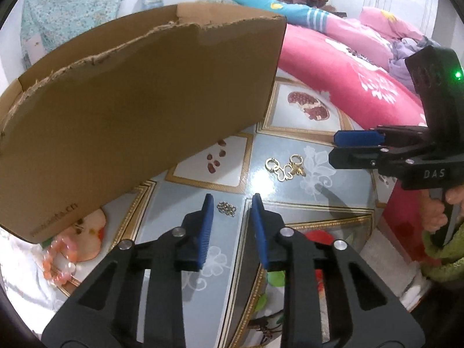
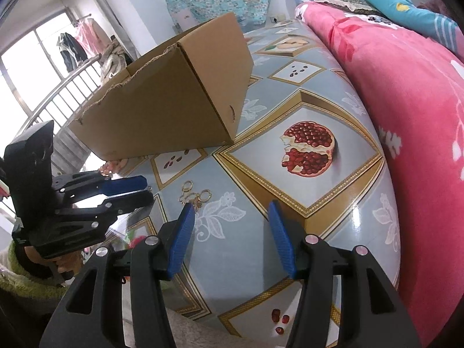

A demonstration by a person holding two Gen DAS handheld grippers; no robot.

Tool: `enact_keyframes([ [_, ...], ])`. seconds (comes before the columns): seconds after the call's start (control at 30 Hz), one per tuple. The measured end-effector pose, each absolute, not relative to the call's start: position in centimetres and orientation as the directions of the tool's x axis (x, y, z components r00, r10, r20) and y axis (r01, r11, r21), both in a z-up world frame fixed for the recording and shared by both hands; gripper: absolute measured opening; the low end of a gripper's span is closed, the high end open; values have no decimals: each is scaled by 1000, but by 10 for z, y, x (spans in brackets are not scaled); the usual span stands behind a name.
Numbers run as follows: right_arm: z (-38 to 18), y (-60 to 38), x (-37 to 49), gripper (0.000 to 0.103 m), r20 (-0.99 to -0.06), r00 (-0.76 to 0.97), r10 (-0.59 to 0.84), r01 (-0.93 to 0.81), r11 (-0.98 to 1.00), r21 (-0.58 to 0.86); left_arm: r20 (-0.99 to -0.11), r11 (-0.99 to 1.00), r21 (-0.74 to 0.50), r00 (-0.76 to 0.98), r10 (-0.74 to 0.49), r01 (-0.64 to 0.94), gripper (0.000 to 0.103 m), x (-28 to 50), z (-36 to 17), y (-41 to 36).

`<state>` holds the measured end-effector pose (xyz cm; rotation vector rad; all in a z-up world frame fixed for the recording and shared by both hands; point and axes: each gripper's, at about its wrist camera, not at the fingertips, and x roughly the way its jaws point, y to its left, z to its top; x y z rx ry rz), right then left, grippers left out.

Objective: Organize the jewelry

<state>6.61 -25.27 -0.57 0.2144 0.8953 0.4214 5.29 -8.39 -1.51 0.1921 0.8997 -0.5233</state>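
A cardboard box (image 1: 139,110) stands on the table (image 1: 290,150), its torn top edge tilted toward the left gripper's camera, so its inside is hidden from both views. In the left view its near wall fills most of the upper left and covers the table behind it.

The left gripper (image 1: 233,206) hangs over the table with a narrow gap between its blue pads. Nothing is between them. A small silver chain (image 1: 226,208) lies on the cloth just past the fingertips, seen through that gap, and the pads do not touch it. It is too small to make out link by link.

A little farther out lie the gold earrings (image 1: 285,166), a loose cluster of hoops and charms. In the right view they sit partly behind that gripper's left pad (image 2: 182,232), so their near end is cut off.

The right gripper (image 2: 232,211) has its jaws parted and empty, above the flower print on the cloth. In the left view it reaches in from the right edge, with part of the hand and a green sleeve (image 1: 440,252) visible.

A pink bead bracelet (image 1: 59,258) lies beside the box's near corner. Its far end appears to pass under the box, and its outline is blurred. In the right view only a few beads peek out below the box edge.

A pink quilt (image 2: 406,92) is heaped against the table's far side. A person lies beyond it, mostly hidden.
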Motion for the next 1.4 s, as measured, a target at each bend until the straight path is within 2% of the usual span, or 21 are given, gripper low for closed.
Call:
enact_keyframes([
  [0.07, -6, -253, 66, 52, -705, 551, 446, -267, 895, 357, -790, 855, -35, 510, -341, 518, 21, 53, -17, -87],
  [0.23, -6, -253, 66, 52, -703, 555, 446, -274, 895, 352, -788, 851, 20, 532, -309, 525, 5, 51, -18, -88],
  [0.4, -6, -252, 66, 52, -700, 559, 445, -276, 895, 350, -783, 850, 23, 538, -312, 526, 4, 48, -18, -88],
  [0.47, -6, -252, 66, 52, -701, 560, 442, -276, 897, 344, -774, 854, 12, 545, -322, 521, 0, 47, -16, -87],
  [0.8, 4, -250, 68, 52, -702, 577, 416, -277, 909, 312, -704, 894, -72, 613, -359, 441, 0, 38, 23, -55],
  [1.03, 7, -236, 73, 52, -712, 561, 423, -309, 905, 294, -732, 867, -148, 537, -420, 476, 0, 37, 9, -52],
  [1.17, 8, -228, 73, 52, -714, 556, 425, -325, 902, 284, -738, 864, -148, 528, -420, 482, 19, 39, -1, -59],
  [1.2, 9, -227, 73, 52, -714, 555, 426, -329, 901, 282, -741, 863, -146, 525, -420, 483, 20, 40, -4, -61],
  [1.33, 9, -225, 74, 52, -714, 554, 428, -331, 900, 283, -765, 865, -126, 507, -397, 486, 20, 47, -14, -66],
  [1.37, 8, -225, 75, 52, -715, 553, 428, -330, 901, 283, -767, 867, -114, 512, -387, 485, 16, 48, -16, -68],
  [1.4, 8, -225, 76, 52, -715, 554, 427, -328, 901, 284, -771, 869, -102, 513, -377, 485, 7, 49, -17, -70],
])
